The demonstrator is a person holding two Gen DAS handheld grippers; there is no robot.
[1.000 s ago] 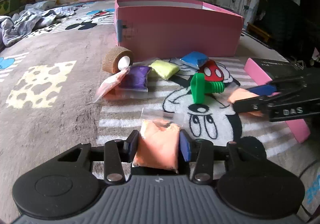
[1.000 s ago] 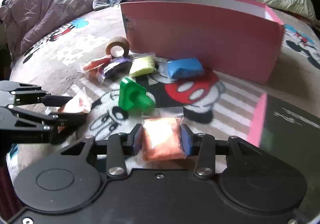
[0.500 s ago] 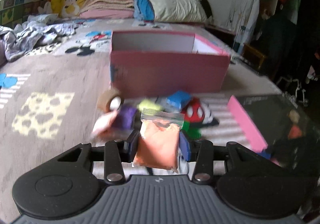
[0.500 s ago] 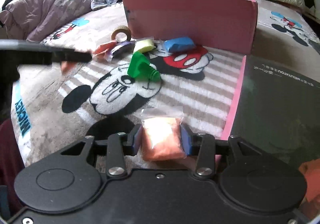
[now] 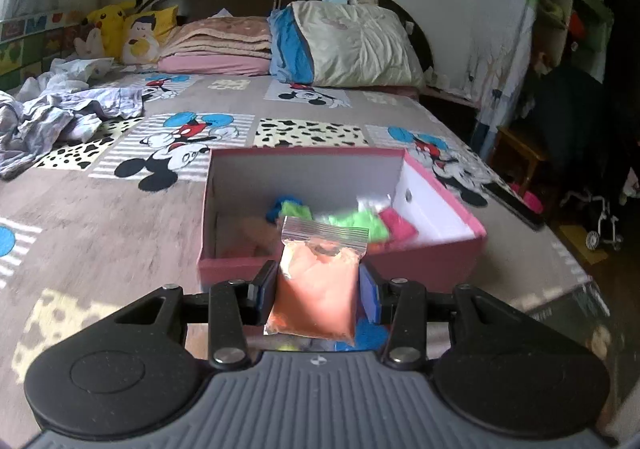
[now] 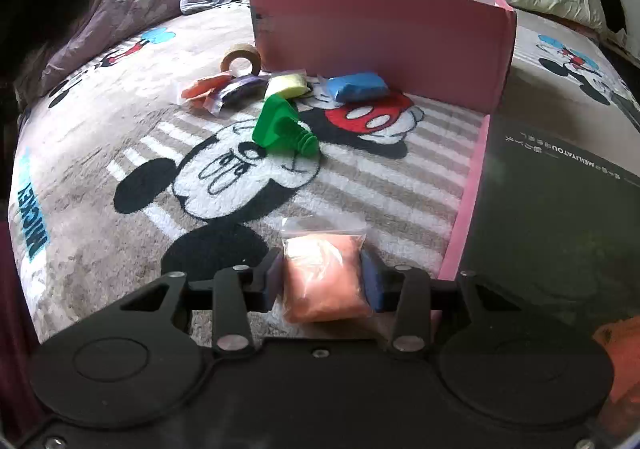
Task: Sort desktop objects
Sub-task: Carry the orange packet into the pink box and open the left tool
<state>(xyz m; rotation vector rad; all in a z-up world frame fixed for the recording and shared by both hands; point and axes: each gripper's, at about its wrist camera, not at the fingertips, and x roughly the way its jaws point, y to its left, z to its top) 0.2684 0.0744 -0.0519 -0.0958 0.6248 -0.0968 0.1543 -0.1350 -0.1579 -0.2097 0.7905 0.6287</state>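
Left wrist view has the left tool point(image 5: 318, 285) clenched on an orange clay bag point(image 5: 316, 289), its zip strip standing up, raised in front of the near wall of the open pink box point(image 5: 432, 261), not yet over the opening as far as I can tell. Inside lie blurred green, blue and red bags point(image 5: 352, 223). In the right wrist view the right tool point(image 6: 322, 281) squeezes a second orange bag point(image 6: 326, 277) low over the Mickey blanket point(image 6: 100, 217), beside the pink-edged black lid point(image 6: 560, 209). Farther on lie the green toy bolt point(image 6: 282, 127), then yellow bag point(image 6: 286, 85), blue bag point(image 6: 358, 86), purple bag point(image 6: 240, 89), an orange-red bag point(image 6: 204, 87) and a cork-coloured tape roll point(image 6: 240, 57) against the box wall. Judged risk: opening the left tool too soon would drop the bag outside the box; the slick plastic could also slip from the pads mid-carry.
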